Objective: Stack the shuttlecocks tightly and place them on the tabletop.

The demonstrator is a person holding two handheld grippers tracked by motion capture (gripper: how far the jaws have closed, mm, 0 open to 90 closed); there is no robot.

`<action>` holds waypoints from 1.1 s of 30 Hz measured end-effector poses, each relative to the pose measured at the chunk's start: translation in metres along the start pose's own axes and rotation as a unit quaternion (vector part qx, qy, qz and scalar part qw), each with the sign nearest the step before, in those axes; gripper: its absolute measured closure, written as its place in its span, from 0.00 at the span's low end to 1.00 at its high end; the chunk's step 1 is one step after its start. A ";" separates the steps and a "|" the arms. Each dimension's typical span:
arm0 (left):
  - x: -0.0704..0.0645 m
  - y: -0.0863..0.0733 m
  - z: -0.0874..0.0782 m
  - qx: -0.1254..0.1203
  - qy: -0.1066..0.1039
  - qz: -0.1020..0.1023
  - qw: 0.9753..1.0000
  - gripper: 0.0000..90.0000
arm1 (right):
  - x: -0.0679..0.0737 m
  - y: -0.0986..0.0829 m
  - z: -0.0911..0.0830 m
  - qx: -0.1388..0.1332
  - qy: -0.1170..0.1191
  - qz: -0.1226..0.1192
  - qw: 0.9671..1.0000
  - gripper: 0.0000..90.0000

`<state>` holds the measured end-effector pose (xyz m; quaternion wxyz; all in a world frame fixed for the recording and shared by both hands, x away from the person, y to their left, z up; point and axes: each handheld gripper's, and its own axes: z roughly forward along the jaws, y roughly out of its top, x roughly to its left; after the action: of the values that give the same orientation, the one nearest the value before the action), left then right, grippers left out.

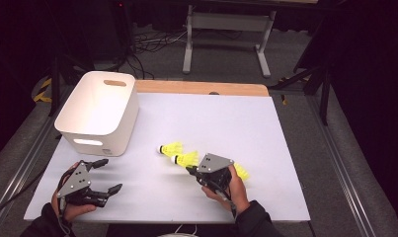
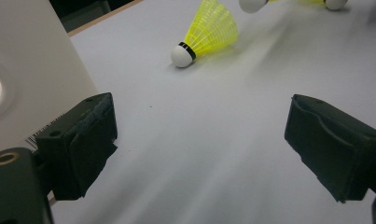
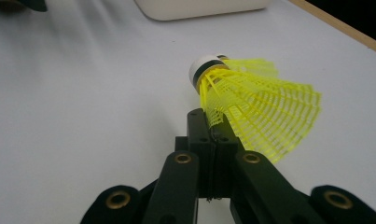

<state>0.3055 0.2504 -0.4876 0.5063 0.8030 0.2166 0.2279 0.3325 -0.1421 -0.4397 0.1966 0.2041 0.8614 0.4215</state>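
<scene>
The right gripper (image 3: 213,128) pinches a yellow shuttlecock's (image 3: 255,109) skirt between pressed-together jaws. The left gripper (image 1: 106,175), jaws spread wide, holds nothing. A second shuttlecock (image 1: 171,148) lies at the first's eleven o'clock on the white table (image 1: 226,118), the white bin (image 1: 99,112) at ten.

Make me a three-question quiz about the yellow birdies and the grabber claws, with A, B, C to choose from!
1. Where is the white bin?
A. far left of the table
B. far right
C. on the floor
2. How many yellow shuttlecocks are there?
A. one
B. three
C. five
3. What is the left gripper doing?
A. squeezing a shuttlecock
B. open, holding nothing
C. inside the bin

Answers: 1 A, it stands at the table's far left corner. 2 B, one lies alone, one is in the right gripper, one lies beside the right hand. 3 B, its jaws stand wide apart.
</scene>
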 end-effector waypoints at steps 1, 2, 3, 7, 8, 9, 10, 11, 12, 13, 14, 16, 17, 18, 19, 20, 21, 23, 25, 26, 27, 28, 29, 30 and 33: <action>0.000 0.000 0.000 -0.001 -0.001 -0.001 1.000 0.11 | -0.004 0.001 0.000 0.002 -0.003 0.003 1.000 1.00; 0.000 0.000 0.000 -0.003 0.000 -0.002 1.000 0.11 | -0.008 0.002 -0.001 0.005 -0.011 0.006 1.000 1.00; 0.000 0.000 0.000 -0.001 0.000 -0.001 1.000 0.11 | -0.012 0.003 -0.001 0.006 -0.018 0.010 1.000 1.00; 0.001 0.000 0.000 -0.004 -0.003 -0.003 1.000 0.10 | -0.025 0.004 -0.005 0.010 -0.029 0.027 0.999 1.00; 0.001 0.000 -0.001 -0.005 -0.002 -0.004 1.000 0.10 | -0.027 0.005 -0.004 0.014 -0.029 0.031 0.999 1.00; 0.001 0.000 -0.001 -0.004 -0.001 -0.003 1.000 0.10 | -0.029 0.005 -0.004 0.016 -0.031 0.033 0.999 1.00; 0.001 0.000 -0.001 -0.004 -0.002 -0.002 1.000 0.10 | -0.031 0.006 -0.002 0.022 -0.033 0.037 0.999 1.00; 0.001 0.000 -0.001 -0.004 -0.002 -0.002 1.000 0.10 | -0.031 0.006 -0.002 0.022 -0.033 0.037 0.999 1.00; 0.000 0.000 -0.001 -0.005 -0.003 -0.002 1.000 0.10 | -0.033 0.006 0.000 0.024 -0.034 0.039 0.998 1.00; 0.000 0.000 -0.001 -0.004 -0.003 -0.001 1.000 0.09 | -0.035 0.008 0.005 0.033 -0.035 0.040 0.998 1.00; 0.001 0.000 -0.001 -0.003 -0.004 -0.001 1.000 0.09 | -0.036 0.009 0.007 0.035 -0.033 0.042 0.998 1.00; 0.001 0.000 -0.001 -0.003 -0.005 -0.002 1.000 0.09 | -0.036 0.008 0.012 0.044 -0.028 0.047 0.998 1.00; 0.001 0.000 -0.001 -0.003 -0.005 -0.003 1.000 0.09 | -0.036 0.008 0.014 0.049 -0.027 0.046 0.997 1.00; 0.001 0.000 -0.001 -0.004 -0.005 -0.003 1.000 0.09 | -0.036 0.008 0.018 0.055 -0.024 0.046 0.997 1.00; 0.001 0.000 -0.001 -0.004 -0.006 -0.003 1.000 0.09 | -0.036 0.008 0.020 0.059 -0.022 0.048 0.997 1.00; 0.001 0.000 0.000 -0.004 -0.007 -0.002 1.000 0.09 | -0.035 0.008 0.022 0.062 -0.021 0.046 0.997 1.00; 0.001 0.000 0.000 -0.004 -0.007 -0.002 1.000 0.09 | -0.034 0.009 0.024 0.064 -0.019 0.044 0.997 1.00; 0.001 0.000 0.000 -0.004 -0.008 -0.002 1.000 0.09 | -0.034 0.010 0.028 0.065 -0.016 0.042 0.997 1.00; 0.001 0.000 0.000 -0.003 -0.009 0.000 1.000 0.09 | -0.034 0.011 0.031 0.068 -0.015 0.044 0.997 1.00; 0.001 0.000 -0.001 -0.004 -0.010 0.000 1.000 0.09 | -0.034 0.012 0.034 0.069 -0.012 0.044 0.997 1.00; 0.001 0.000 0.000 -0.003 -0.011 -0.001 1.000 0.09 | -0.034 0.013 0.036 0.072 -0.012 0.044 0.996 1.00; 0.001 0.000 0.000 -0.003 -0.012 -0.001 1.000 0.09 | -0.034 0.013 0.038 0.074 -0.010 0.044 0.996 1.00; 0.001 0.000 0.000 -0.003 -0.011 -0.001 1.000 0.09 | -0.035 0.014 0.040 0.075 -0.009 0.045 0.996 1.00; 0.001 0.000 0.000 -0.003 -0.012 -0.001 1.000 0.09 | -0.035 0.014 0.041 0.076 -0.009 0.045 0.996 1.00; 0.001 0.000 0.000 -0.004 -0.014 -0.002 1.000 0.09 | -0.036 0.016 0.047 0.079 -0.005 0.044 0.996 1.00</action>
<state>0.3063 0.2511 -0.4879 0.5125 0.8038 0.2102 0.2168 0.3899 -0.1214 -0.4476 0.1655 0.2592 0.8810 0.3596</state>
